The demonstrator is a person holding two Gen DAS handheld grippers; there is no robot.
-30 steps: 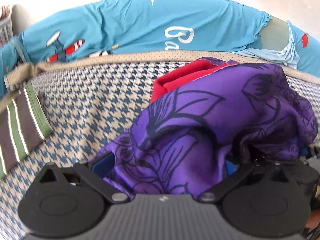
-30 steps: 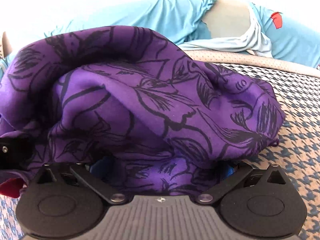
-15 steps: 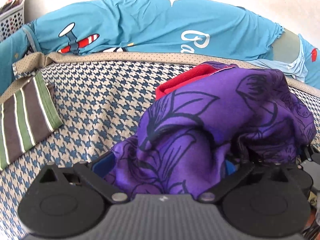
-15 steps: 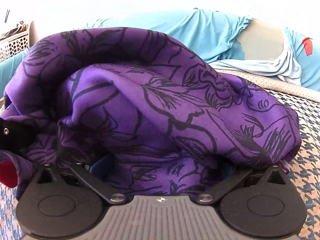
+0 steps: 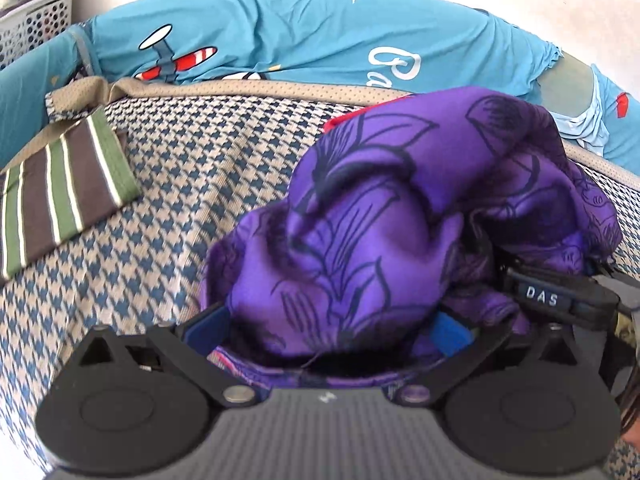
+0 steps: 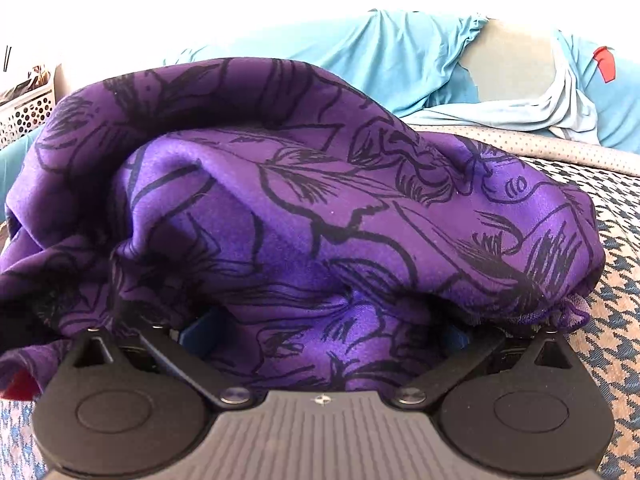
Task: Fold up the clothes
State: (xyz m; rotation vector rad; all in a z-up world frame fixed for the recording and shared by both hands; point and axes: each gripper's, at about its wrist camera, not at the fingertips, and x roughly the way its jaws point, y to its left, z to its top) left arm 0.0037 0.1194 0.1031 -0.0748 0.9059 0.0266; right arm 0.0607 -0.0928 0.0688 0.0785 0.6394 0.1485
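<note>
Bunching higher at centre frame in the left wrist view than a second ago, purple floral garment (image 5: 400, 216) clamped in the left claw (image 5: 332, 332), over the houndstooth bed (image 5: 180, 184). Filling the right wrist view more now, same garment (image 6: 304, 216) gripped by the right claw (image 6: 320, 336); judged lifted for a fold.
</note>
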